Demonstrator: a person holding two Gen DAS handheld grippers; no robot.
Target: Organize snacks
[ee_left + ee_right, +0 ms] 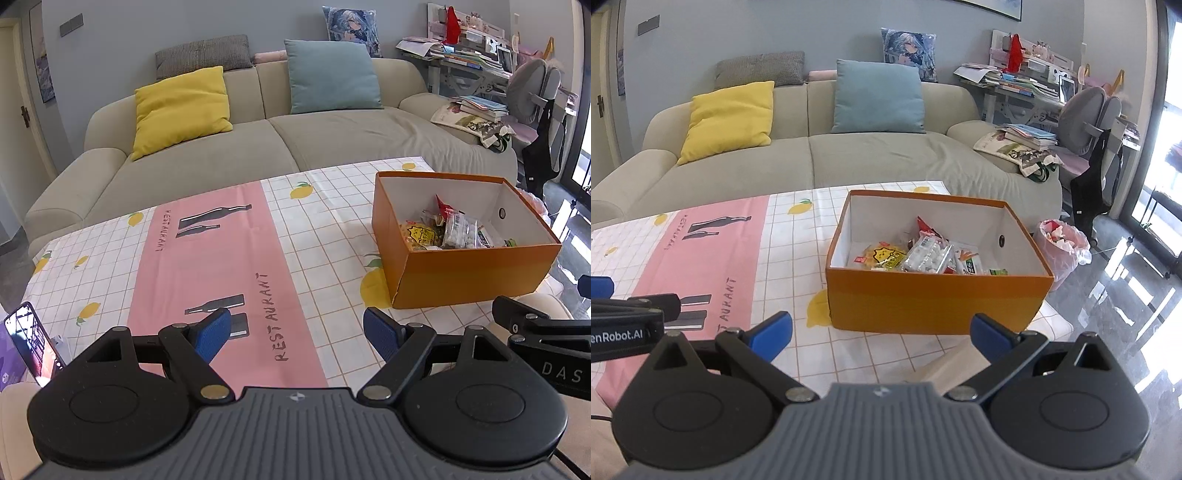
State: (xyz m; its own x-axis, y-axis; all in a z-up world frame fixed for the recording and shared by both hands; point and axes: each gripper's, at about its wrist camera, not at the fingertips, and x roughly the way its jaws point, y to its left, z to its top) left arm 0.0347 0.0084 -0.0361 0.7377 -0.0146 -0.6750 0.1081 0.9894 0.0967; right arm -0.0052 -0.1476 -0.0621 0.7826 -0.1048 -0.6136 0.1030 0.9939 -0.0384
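I see a table (332,236) with an orange box (934,299) holding the snacks (923,254). My left hand-held gripper (297,334) and right hand-held gripper (881,334) both hover released, grasping nothing.

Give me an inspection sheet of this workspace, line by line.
Surface: table under a checked lemon-print cloth with a pink strip.
Job's things: open orange box holding a pile of snack packets; no loose snacks seen on the cloth.
Clutter: phone propped at the table's left edge.
Grippers: left claw open, empty; right claw open, empty, just short of the box.
Cables: thin dark line at the right view's lower left edge; unclear.
Surroundings: sofa with cushions, cluttered desk, lined bin.
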